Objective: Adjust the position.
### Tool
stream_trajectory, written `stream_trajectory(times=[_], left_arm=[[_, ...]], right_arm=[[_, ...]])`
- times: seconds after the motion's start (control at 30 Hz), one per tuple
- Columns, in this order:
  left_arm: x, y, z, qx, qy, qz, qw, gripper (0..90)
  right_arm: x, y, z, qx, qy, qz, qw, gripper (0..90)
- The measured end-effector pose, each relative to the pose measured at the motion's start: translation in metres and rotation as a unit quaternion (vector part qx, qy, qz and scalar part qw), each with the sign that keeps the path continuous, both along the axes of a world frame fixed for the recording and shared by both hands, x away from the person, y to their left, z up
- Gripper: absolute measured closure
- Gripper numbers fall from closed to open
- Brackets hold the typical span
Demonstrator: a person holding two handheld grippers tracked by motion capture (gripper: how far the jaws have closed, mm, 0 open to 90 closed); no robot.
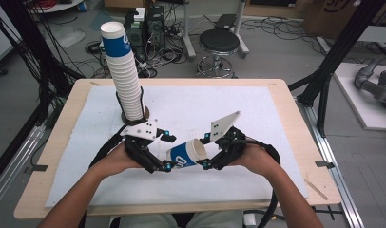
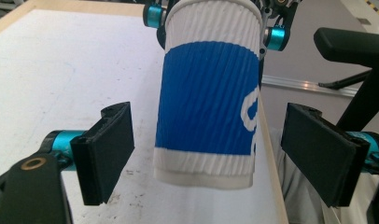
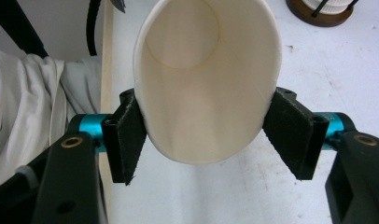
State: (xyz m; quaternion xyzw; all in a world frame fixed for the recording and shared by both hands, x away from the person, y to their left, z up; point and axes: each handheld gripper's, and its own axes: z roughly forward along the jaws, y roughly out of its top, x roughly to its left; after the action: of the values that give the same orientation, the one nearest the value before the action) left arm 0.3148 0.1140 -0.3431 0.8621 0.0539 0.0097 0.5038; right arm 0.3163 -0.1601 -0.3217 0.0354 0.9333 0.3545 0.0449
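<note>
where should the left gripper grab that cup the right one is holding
On the ribbed blue band near the base, coming in base-first along the cup. It lies sideways, its rim end squeezed by the right gripper, so only the base end is free. The left gripper already straddles it, pads clear of it.

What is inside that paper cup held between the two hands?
Nothing: the right tool view looks into the cup, showing bare cream walls and a bare round bottom. The right tool squeezes its rim, and no wall is hidden.

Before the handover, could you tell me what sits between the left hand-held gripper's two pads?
The blue-and-white ribbed paper cup's base end hangs between them untouched, a gap each side, in the left gripper view.
</note>
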Motion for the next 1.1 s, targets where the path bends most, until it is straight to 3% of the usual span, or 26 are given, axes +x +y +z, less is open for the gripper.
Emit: stream_trajectory(times=[0.37, 0.6, 1.0, 1.1], left_arm=[[0.001, -0.017, -0.003, 0.056, 0.012, -0.029, 0.9979, 21.2], [0.003, -0.025, -0.006, 0.074, 0.018, -0.036, 0.9965, 24.7], [0.005, -0.034, -0.016, 0.114, 0.036, -0.054, 0.9913, 31.7], [0.005, -0.035, -0.017, 0.125, 0.03, -0.059, 0.99, 32.0]], right_arm=[[-0.002, 0.013, 0.001, -0.039, -0.001, 0.016, 0.9991, 32.6], [-0.004, 0.02, -0.001, -0.06, -0.003, 0.023, 0.998, 32.4], [-0.007, 0.029, -0.005, -0.099, -0.003, 0.028, 0.9947, 32.7], [-0.008, 0.032, -0.005, -0.11, -0.001, 0.031, 0.9934, 32.8]])
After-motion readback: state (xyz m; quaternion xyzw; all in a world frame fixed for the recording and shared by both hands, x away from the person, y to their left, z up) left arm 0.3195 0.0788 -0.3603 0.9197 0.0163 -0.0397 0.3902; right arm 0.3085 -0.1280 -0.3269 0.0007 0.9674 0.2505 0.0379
